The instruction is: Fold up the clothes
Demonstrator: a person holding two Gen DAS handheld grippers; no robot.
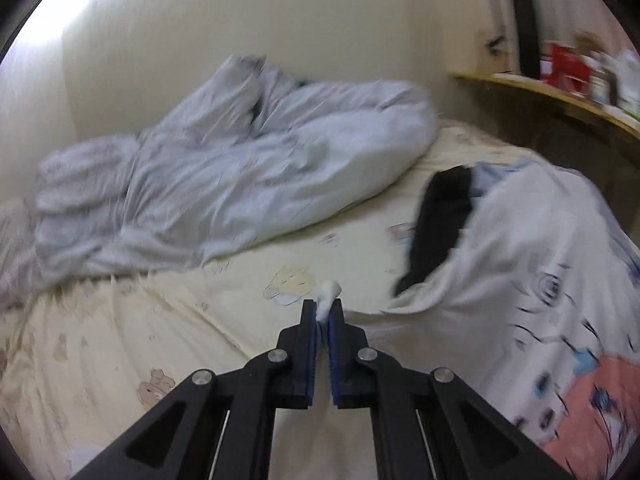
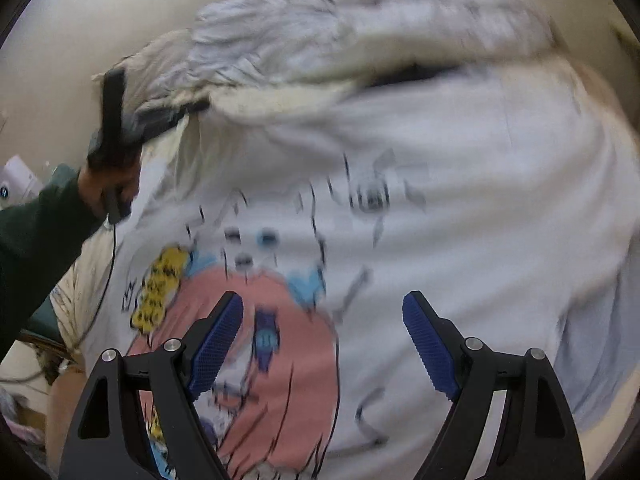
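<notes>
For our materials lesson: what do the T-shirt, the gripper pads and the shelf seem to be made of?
T-shirt: soft white knit, probably cotton, matte, draping in folds; its print looks flat.
Pads: blue rubber or plastic, probably; ribbed surface.
Shelf: wood or wood-look board, tan; too blurred to tell the finish.

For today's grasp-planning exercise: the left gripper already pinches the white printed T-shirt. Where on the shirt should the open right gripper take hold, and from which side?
Probably an outer edge of the white printed T-shirt, opposite the corner pinched by the left gripper. The right gripper hangs open over the flat printed middle, which offers no fold to pinch; sliding in sideways over a hem suits thin cloth. Blur hides the exact hem line.
</notes>
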